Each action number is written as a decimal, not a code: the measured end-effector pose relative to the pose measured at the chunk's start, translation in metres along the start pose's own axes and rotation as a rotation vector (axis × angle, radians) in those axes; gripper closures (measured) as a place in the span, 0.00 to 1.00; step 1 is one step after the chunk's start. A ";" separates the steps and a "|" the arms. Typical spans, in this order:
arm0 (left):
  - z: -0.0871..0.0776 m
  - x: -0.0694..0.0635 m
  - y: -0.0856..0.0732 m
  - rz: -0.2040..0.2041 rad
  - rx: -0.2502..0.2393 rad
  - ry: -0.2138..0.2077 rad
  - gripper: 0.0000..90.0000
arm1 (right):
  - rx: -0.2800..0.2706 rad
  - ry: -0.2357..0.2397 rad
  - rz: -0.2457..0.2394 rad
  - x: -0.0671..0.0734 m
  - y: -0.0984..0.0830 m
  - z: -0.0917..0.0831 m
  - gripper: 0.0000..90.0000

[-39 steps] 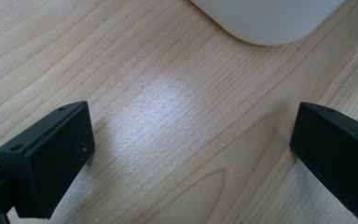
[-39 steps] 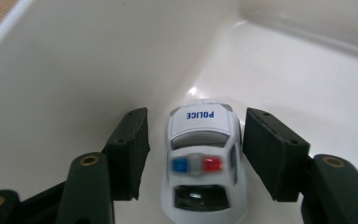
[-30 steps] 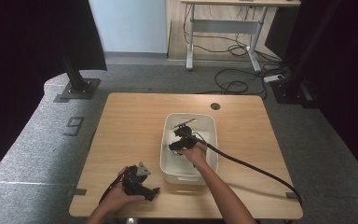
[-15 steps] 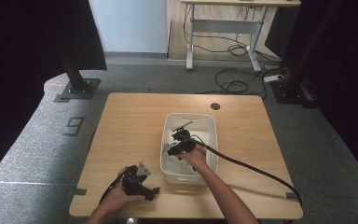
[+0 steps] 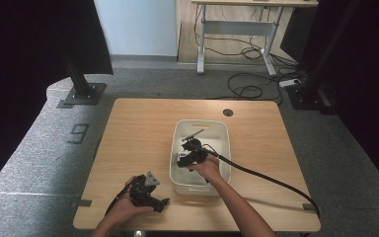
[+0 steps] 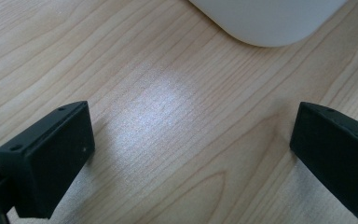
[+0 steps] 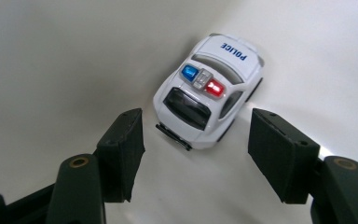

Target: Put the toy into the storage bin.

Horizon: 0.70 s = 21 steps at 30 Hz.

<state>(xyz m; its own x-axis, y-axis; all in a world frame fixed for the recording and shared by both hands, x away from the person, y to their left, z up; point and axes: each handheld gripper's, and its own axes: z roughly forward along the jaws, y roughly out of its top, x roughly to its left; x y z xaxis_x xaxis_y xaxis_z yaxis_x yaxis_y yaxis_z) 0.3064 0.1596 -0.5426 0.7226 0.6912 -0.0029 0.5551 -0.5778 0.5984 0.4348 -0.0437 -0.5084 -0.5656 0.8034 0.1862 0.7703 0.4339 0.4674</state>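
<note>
A white toy police car (image 7: 208, 95) with blue and red roof lights lies on the floor of a white bin (image 5: 200, 126), close to its wall. My right gripper (image 7: 198, 119) reaches down into the bin (image 7: 74, 56), open, with the car's front end between the jaws and no pad touching it. In the high view the right gripper (image 5: 188, 150) sits in the bin's middle. My left gripper (image 5: 163, 202) rests near the table's front edge, left of the bin. It is open over bare wood (image 6: 168, 140), and the left gripper (image 6: 191, 116) faces the bin's rounded corner (image 6: 265, 18).
A thin dark object (image 5: 195, 134) lies at the far end of the bin. A thick black cable (image 5: 271, 180) trails from the right gripper across the table to its right front corner. A round hole (image 5: 228, 112) sits near the table's far edge.
The right gripper has shifted only slightly inside the bin. The left hand has stayed where it was.
</note>
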 end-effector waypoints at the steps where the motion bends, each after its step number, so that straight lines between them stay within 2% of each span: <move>1: 0.000 0.000 0.000 0.000 0.000 0.000 0.00 | -0.008 -0.005 -0.009 0.000 0.000 -0.002 0.39; 9: 0.000 0.000 0.000 -0.004 -0.002 0.000 0.00 | -0.121 -0.055 -0.038 -0.006 -0.010 -0.028 0.38; 11: 0.000 0.000 0.000 -0.006 -0.003 0.002 0.00 | -0.150 -0.054 -0.033 -0.009 -0.014 -0.037 0.38; 17: 0.000 0.000 0.000 -0.005 -0.004 0.003 0.00 | -0.224 -0.068 -0.066 -0.016 -0.025 -0.064 0.38; 21: 0.000 -0.001 0.000 -0.006 -0.005 0.004 0.00 | -0.273 -0.068 -0.071 -0.020 -0.034 -0.084 0.38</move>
<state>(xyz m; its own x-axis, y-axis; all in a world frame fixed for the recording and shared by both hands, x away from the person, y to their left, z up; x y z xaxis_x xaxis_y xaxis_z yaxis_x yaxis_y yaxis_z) 0.3058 0.1594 -0.5429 0.7178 0.6962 -0.0035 0.5573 -0.5716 0.6023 0.3954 -0.1092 -0.4553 -0.5872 0.8043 0.0906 0.6162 0.3716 0.6944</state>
